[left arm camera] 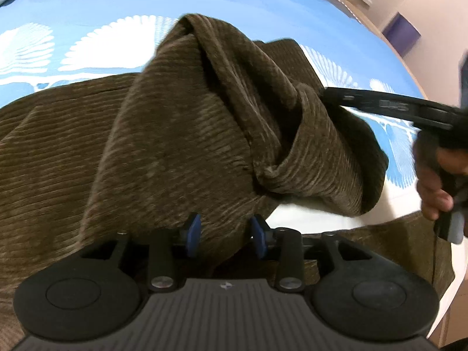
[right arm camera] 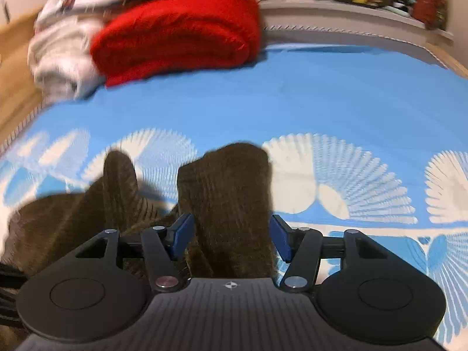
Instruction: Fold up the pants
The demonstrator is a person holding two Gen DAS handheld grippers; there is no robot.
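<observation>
progress: mid-fold, I'd judge; no neat fold yet, most work left.
bed: blue bedsheet w/ white fan print carries everything.
pants: brown corduroy pants spread over bed's near edge, one part lifted & bunched.
pile: red folded knit + white laundry at far left corner.
left gripper: pinching pants fabric.
right gripper: clamped on raised pants fold.

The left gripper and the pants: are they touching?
Touching. In the left wrist view the brown pants fill the gap of the left gripper, and its blue pads press the cloth from both sides.
</observation>
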